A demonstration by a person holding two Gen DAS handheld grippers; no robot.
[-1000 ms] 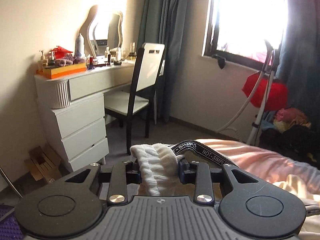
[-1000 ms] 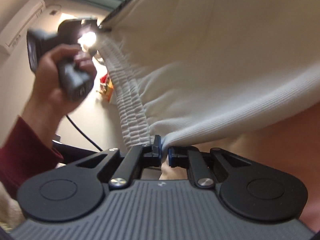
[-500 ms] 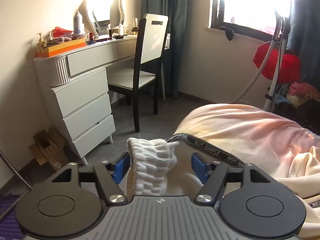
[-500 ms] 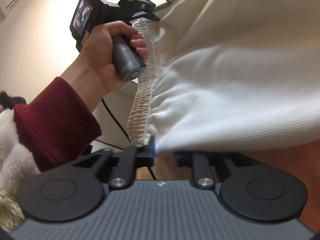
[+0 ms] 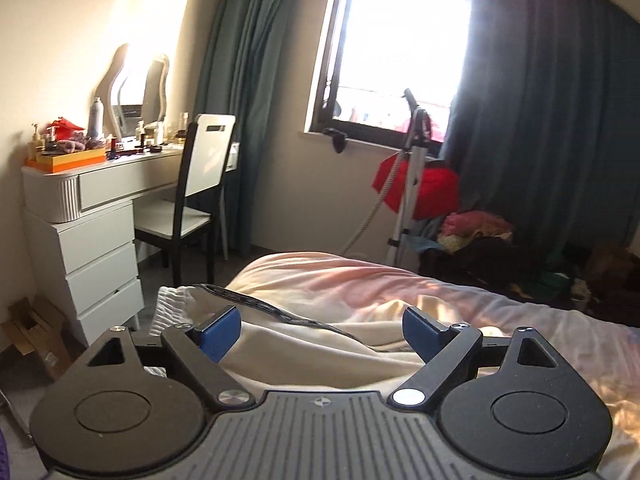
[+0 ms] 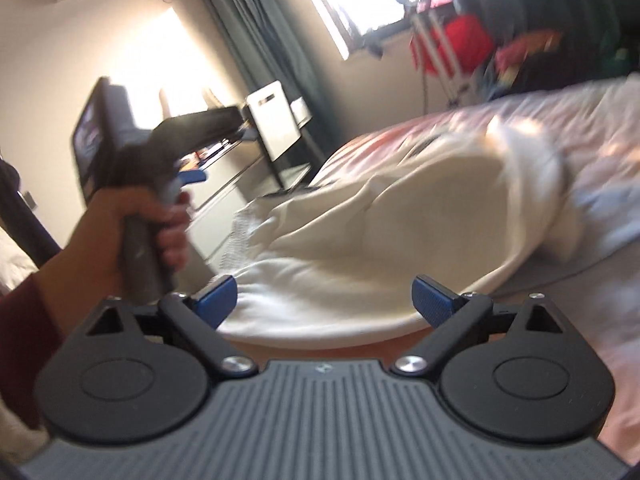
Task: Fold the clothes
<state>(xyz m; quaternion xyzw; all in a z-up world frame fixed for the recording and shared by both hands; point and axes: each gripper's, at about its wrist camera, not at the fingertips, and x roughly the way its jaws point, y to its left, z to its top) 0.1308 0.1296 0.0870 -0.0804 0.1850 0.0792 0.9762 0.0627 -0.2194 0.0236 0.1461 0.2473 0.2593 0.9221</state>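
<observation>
While both hand-held grippers are hovering over the near end of the bed, neither is holding anything. The left gripper (image 5: 320,334) is standing with its blue-padded jaws spread wide, the cream-white ribbed cotton garment (image 5: 304,352) lying loose between and beyond them without touching either pad. Its gathered elastic waistband (image 5: 170,304), edged by a black printed strap (image 5: 276,312), is resting at the bed's near-left corner, closest to the white drawer unit (image 5: 92,256).

The right gripper (image 6: 324,300) is likewise gaping fully, its blue pads (image 6: 430,300) sitting apart on either side of the garment's folded edge. From this view the cream-white garment (image 6: 400,224) is lying in a rumpled heap across the pale pink bedspread (image 6: 600,168), its far part bunching toward the middle of the bed; motion blur is softening the details there. The person's left hand (image 6: 136,220), in a dark red sleeve (image 6: 24,344), is gripping the handle of the other gripper off the bed's left edge.

Beyond the bed, a white-backed chair with black legs (image 5: 200,184) is standing at the dressing table, and a red cloth (image 5: 424,188) is hanging on a metal stand beneath the window (image 5: 400,48).
</observation>
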